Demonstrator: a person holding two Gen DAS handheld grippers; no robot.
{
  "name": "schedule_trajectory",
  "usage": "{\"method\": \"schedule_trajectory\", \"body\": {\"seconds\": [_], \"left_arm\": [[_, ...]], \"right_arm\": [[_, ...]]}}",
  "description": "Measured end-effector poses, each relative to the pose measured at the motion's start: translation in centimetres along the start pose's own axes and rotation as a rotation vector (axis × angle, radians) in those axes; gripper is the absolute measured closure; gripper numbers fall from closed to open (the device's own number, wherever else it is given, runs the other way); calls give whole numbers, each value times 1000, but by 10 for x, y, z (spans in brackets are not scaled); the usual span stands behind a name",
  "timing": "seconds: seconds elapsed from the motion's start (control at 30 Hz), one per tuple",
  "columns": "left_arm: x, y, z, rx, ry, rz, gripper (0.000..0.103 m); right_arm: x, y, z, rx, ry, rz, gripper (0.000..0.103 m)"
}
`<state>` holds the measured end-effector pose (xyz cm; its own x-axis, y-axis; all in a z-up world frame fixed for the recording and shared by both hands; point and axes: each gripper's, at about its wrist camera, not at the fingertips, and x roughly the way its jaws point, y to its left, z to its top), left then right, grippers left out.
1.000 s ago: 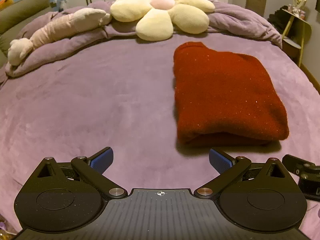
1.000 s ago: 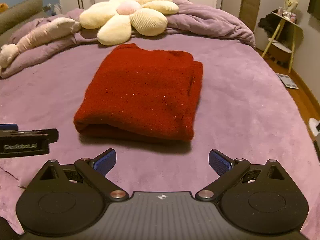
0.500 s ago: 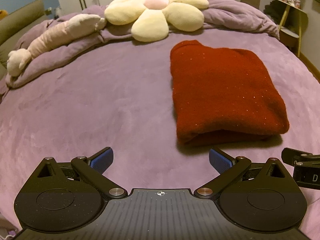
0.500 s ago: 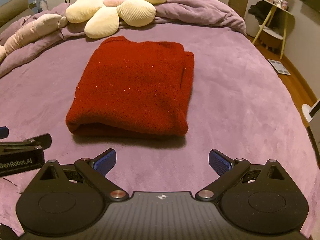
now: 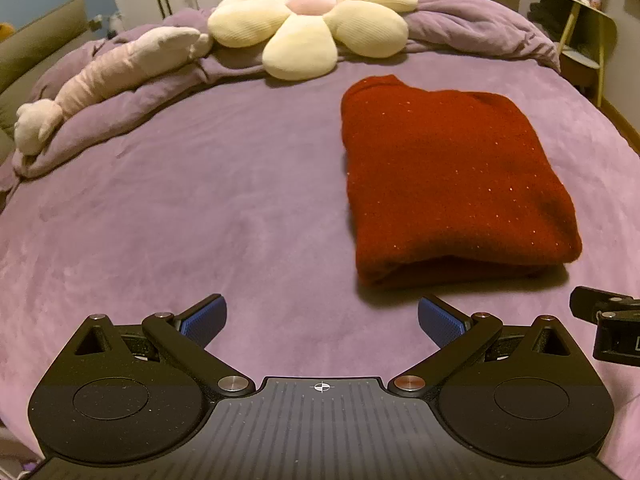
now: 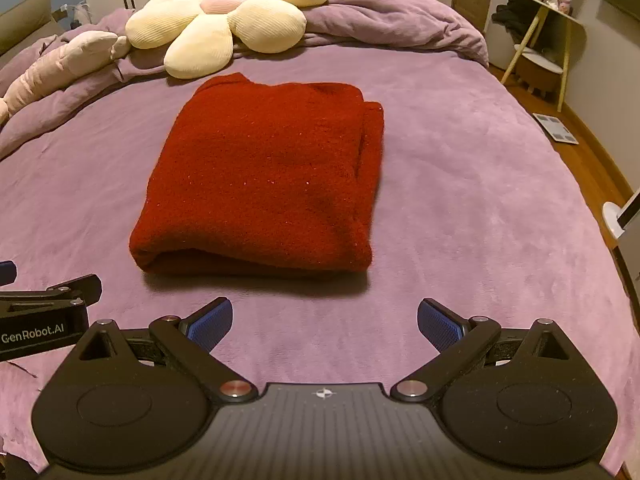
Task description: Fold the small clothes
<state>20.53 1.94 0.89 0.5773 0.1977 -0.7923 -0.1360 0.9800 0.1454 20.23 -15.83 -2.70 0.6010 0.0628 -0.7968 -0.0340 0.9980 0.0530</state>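
Red sweater (image 6: 260, 176) folded, lies flat on bed (image 6: 460, 200). Left gripper (image 5: 320, 320), right gripper (image 6: 325, 322): jaws apart, empty. Task looks finished.

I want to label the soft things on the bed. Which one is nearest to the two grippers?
The folded red garment: it lies flat just ahead of both open grippers. The flower cushion and the long pale plush toy rest far back by the bunched duvet.
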Motion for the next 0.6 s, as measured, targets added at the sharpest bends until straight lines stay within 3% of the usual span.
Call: {"method": "schedule_trajectory", "body": {"seconds": [0.6], "left_arm": [[3,1,2,-7,19,-7,0]], "right_arm": [[1,-1,2,7,4,-7,4]]}}
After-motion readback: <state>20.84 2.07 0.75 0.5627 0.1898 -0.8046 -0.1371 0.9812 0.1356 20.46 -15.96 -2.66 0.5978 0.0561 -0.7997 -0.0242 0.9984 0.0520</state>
